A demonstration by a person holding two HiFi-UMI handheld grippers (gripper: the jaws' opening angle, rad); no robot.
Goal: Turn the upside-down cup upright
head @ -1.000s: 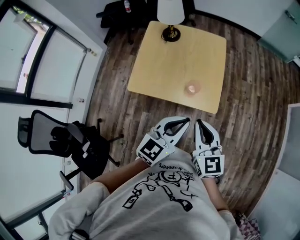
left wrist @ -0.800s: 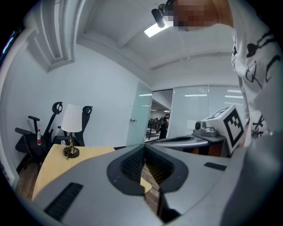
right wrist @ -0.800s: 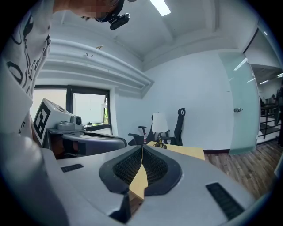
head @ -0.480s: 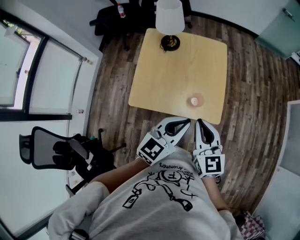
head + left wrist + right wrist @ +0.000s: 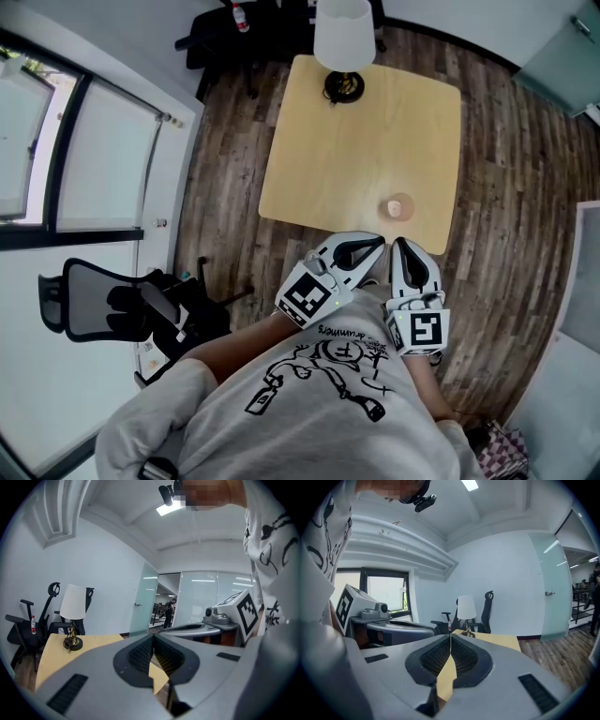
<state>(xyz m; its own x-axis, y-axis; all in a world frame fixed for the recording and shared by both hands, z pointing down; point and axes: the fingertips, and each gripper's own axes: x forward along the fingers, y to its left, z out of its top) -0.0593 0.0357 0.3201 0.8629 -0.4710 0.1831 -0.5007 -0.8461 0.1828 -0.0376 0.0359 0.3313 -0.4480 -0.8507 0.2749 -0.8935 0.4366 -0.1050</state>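
The cup (image 5: 396,206) sits on the tabletop (image 5: 328,159) close to its near edge, toward the right corner, well apart from the lamp (image 5: 344,42) at the far edge. Whether its mouth faces down cannot be made out. The left gripper (image 5: 367,246) and right gripper (image 5: 403,251) are held side by side before the person's chest, pointing at the table, just short of its near edge. Both have their jaws pressed together with nothing between them. An office chair (image 5: 122,305) stands on the wood floor at the left.
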